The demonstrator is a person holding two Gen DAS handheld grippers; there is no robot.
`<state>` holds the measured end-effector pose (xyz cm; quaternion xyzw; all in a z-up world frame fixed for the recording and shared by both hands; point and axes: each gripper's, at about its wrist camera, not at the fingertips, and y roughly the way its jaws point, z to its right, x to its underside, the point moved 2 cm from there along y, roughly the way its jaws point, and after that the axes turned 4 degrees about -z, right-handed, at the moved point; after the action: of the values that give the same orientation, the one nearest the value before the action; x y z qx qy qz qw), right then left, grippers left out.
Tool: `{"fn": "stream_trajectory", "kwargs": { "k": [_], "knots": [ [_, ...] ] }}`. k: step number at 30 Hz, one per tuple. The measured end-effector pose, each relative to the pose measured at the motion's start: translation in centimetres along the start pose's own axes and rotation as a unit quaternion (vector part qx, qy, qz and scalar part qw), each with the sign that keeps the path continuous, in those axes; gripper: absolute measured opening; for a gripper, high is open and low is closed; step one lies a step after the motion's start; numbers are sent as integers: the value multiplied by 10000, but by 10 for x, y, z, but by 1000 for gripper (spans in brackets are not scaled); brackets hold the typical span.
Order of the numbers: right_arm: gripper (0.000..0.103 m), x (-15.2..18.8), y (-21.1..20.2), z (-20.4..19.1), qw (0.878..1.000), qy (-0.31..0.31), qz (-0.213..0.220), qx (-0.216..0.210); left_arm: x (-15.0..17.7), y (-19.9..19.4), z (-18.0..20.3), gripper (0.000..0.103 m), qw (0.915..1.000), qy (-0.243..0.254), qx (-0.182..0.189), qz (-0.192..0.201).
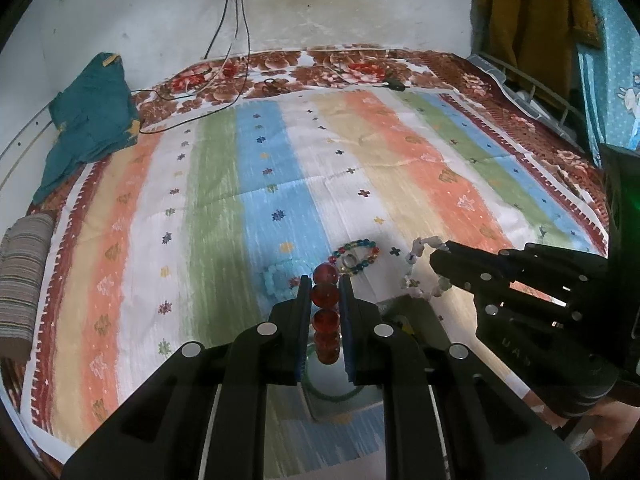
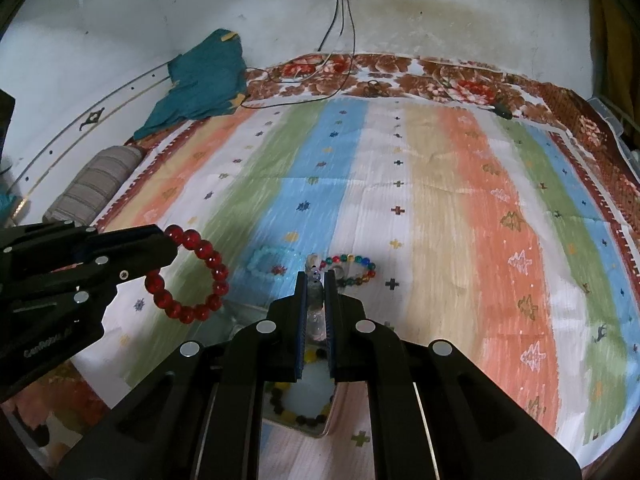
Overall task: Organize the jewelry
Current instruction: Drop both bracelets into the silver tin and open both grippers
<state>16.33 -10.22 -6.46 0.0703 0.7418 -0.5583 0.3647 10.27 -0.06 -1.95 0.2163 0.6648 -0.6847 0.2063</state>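
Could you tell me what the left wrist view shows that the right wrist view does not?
Only the left wrist view shows the right tongs holding the pale bead bracelet from the side. Only the right wrist view shows the red bead bracelet as a full loop in the left tongs, and a clear container holding beads. Both show the multicolored bracelet and light blue bracelet.

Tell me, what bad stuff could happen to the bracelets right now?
1. The left gripper pinches the red bead bracelet by a few beads only, so it might slip out and drop.
2. The right gripper grips the pale bead bracelet the same way, and both hang close together, so they could bump or tangle.
3. A dropped one may land on the multicolored bracelet lying on the striped cloth.
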Motion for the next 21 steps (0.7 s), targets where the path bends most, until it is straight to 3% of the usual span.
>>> {"fn": "stream_trajectory", "kwargs": {
  "k": [14, 16, 17, 18, 19, 21],
  "knots": [
    [9, 19, -5, -4, 9997, 42, -172, -185, 18, -7, 6, 13, 10000, -19, 68, -63],
    [9, 19, -4, -4, 9997, 62, -185, -160, 17, -6, 5, 14, 10000, -61, 40, -59],
    [10, 19, -3, -4, 9997, 26, -223, -110, 16, -7, 5, 20, 10000, -84, 2, -32],
    [14, 19, -3, -4, 9997, -3, -225, -73, 15, -7, 3, 31, 9999, -124, -56, -10],
    [29, 18, -4, -4, 9998, -1, -212, -38, 15, -8, 0, 33, 9998, -180, -86, 3],
    [44, 18, -4, -1, 9998, 39, -183, 11, 14, -5, -4, 34, 9996, -243, -130, -43]
  ]
}}
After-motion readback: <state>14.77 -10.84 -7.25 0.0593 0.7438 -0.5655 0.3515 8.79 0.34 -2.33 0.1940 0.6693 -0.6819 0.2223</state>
